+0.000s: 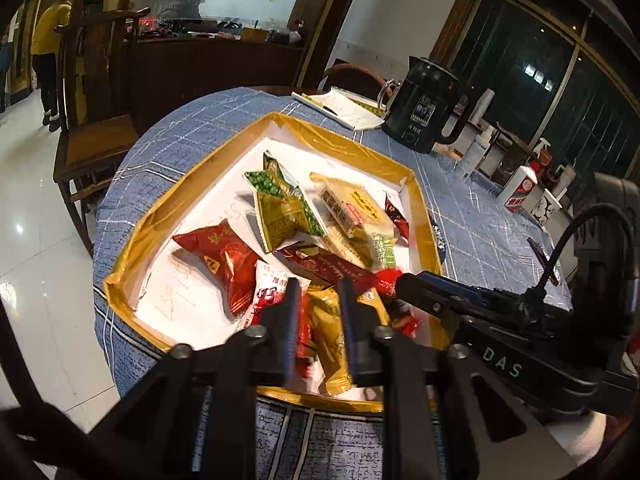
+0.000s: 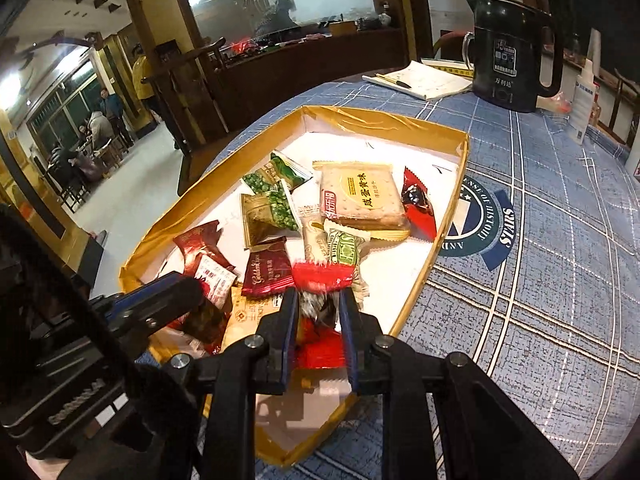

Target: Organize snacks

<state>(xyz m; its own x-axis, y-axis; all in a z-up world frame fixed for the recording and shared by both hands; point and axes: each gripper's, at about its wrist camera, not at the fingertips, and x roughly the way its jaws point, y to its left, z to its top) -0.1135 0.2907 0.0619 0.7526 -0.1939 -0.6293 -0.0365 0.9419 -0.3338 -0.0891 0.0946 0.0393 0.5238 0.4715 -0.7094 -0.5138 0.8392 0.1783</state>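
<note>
A gold-rimmed white tray [image 1: 192,172] [image 2: 448,208] on the blue checked tablecloth holds several wrapped snacks: green pea packets [image 1: 276,192] [image 2: 276,196], a yellow cracker pack [image 1: 348,204] [image 2: 360,196], red packets [image 1: 220,260]. My right gripper [image 2: 319,300] is shut on a red wrapped candy [image 2: 322,276] and holds it just above the tray's near end; it shows blurred in the left wrist view [image 1: 386,280]. My left gripper [image 1: 318,292] is open and empty, hovering over a gold packet [image 1: 328,332] at the tray's near edge.
A black electric kettle [image 1: 428,108] [image 2: 510,52] and a notepad with pen [image 1: 340,108] [image 2: 416,80] stand beyond the tray. Bottles [image 1: 520,192] stand at the right table edge. A wooden chair [image 1: 92,120] stands left of the table.
</note>
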